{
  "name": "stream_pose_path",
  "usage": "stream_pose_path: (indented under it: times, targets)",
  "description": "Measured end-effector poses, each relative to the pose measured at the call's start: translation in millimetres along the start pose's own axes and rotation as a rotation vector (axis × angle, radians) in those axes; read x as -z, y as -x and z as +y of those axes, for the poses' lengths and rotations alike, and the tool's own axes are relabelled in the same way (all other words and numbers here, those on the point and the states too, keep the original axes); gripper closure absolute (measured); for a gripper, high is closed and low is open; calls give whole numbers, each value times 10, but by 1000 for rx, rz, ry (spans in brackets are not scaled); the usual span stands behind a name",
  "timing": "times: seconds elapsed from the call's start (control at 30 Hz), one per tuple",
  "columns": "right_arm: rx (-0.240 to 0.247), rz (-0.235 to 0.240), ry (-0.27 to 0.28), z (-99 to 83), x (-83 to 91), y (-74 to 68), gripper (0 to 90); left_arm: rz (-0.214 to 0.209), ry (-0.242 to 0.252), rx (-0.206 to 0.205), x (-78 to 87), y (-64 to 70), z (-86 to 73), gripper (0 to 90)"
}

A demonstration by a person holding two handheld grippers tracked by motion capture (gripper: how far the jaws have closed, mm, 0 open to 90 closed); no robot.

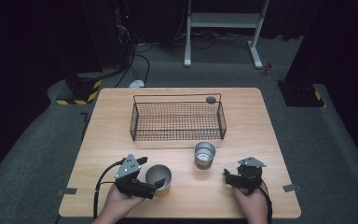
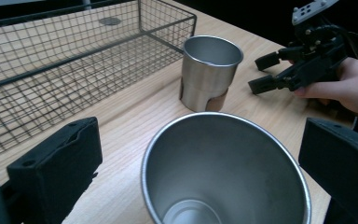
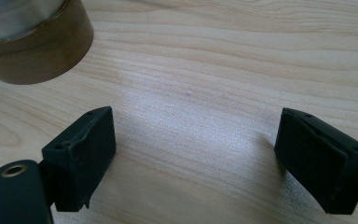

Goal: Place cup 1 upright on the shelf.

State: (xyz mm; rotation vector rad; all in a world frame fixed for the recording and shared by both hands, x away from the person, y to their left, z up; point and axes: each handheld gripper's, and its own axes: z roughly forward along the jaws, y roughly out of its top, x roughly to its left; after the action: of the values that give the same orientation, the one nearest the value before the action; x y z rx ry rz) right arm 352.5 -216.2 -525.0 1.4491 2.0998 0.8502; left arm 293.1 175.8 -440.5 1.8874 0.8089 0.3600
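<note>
Two steel cups stand upright on the wooden table [image 1: 112, 121]. The nearer cup [image 1: 159, 178] sits between the jaws of my left gripper [image 1: 152, 173], which is open; in the left gripper view this cup [image 2: 223, 172] has a gap to the jaw on each side. The second cup [image 1: 204, 154] stands in front of the wire basket [image 1: 177, 120], and its lower part is brown-banded [image 3: 32, 42]. My right gripper [image 1: 228, 176] is open, low over bare wood to the right of that cup, with nothing between its jaws [image 3: 193, 149].
The empty black wire basket [image 2: 51, 60] takes up the middle back of the table. A small dark round disc [image 1: 210, 99] lies behind its far right corner. Beyond the table are a white metal stand [image 1: 223, 28] and cables on the floor.
</note>
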Motion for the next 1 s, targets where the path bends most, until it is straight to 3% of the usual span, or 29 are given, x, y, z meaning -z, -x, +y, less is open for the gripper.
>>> stream_pose_path:
  times: [0.23,0.47,1.0]
  targets:
    - [0,0,0,0,0,0,122,-25,3,-14,-41,84,-21,0]
    - [1,0,0,0,0,1,122,-3,-8,-52,-72,137,-59,0]
    - [0,2,1,0,0,1,123,16,-42,-63,-146,120,-222,0]
